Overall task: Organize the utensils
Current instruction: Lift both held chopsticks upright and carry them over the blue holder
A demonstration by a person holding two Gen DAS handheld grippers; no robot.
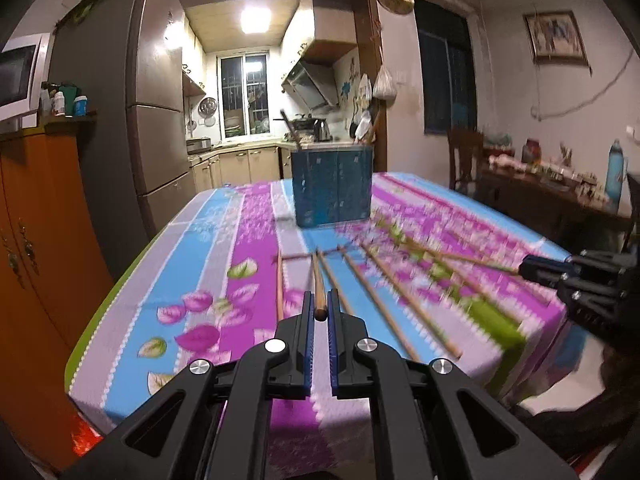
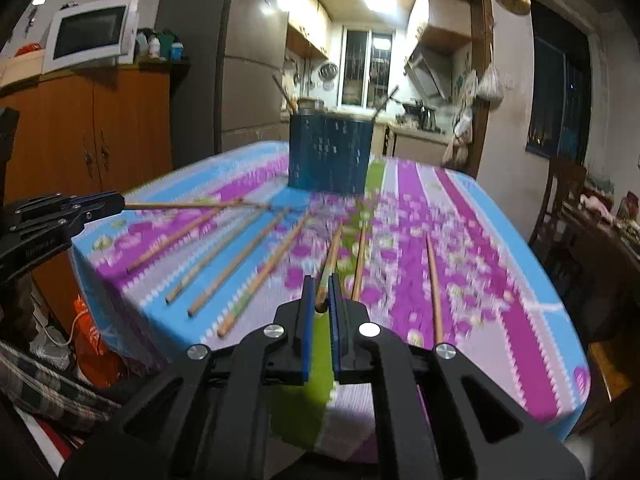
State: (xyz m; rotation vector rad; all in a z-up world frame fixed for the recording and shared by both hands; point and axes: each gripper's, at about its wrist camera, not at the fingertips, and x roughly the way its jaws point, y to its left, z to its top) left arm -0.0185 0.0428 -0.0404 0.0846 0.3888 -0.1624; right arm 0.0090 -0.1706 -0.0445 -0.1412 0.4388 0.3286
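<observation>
Left gripper (image 1: 319, 304) nipped tight on the thick end of 1 wooden chopstick (image 1: 317, 280), which runs forward between the blue pads and slopes toward the table; same gripper seen from the right wrist camera at the far left (image 2: 116, 202), its chopstick (image 2: 188, 205) reaching out across the others.

Right gripper (image 2: 320, 294) likewise clamped on 1 chopstick (image 2: 330, 258), butt end pinched between the pads, tip pointing toward the blue holder (image 2: 330, 152); from the left wrist view, at the right edge (image 1: 528, 268).

Loose chopsticks fanned out on the striped flowered tablecloth (image 1: 208, 248), near the front edge, between the 2 grippers: about 4 (image 2: 240, 264) to the left of the right gripper and 2 (image 2: 434, 284) to its right, though motion blur makes the count uncertain.

Blue holder upright at the far middle of the table, well apart from the fan, with a few sticks already standing in it (image 2: 285, 94).
</observation>
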